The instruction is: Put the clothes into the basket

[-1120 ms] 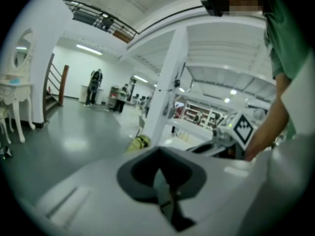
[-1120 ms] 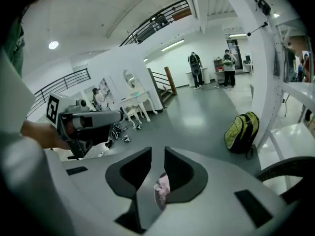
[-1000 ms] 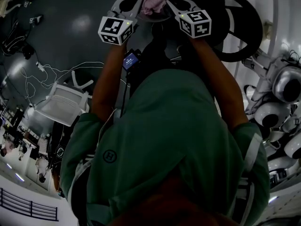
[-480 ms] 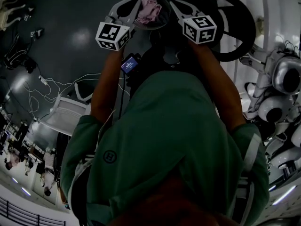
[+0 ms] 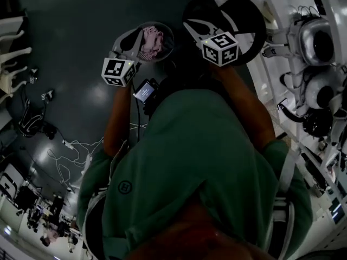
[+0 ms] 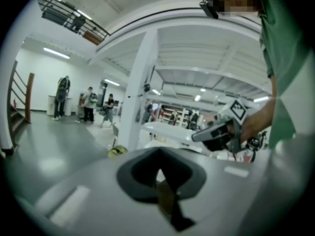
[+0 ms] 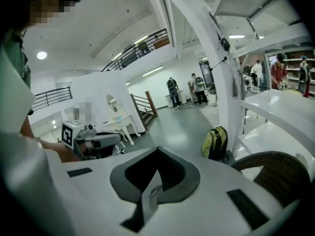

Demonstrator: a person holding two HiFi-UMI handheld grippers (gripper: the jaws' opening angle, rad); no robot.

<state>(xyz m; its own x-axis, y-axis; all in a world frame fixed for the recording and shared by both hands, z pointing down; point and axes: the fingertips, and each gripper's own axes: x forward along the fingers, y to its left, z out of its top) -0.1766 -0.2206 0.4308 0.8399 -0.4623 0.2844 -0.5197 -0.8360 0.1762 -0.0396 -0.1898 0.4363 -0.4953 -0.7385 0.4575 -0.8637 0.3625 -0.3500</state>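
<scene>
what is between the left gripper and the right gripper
The pink clothes show between the left gripper and the right gripper in the head view. Both grippers' jaws are shut and neither holds them.

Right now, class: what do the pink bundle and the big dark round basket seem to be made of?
Pink bundle: soft cloth, matte, judging by its crumpled folds. Big dark round basket: probably wicker or rattan, dull brown; a woven strand pattern shows on its rim, though moulded plastic is possible.

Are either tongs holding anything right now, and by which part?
Nothing held: left tongs and right tongs are shut empty; pink cloth lies in the basket.
</scene>
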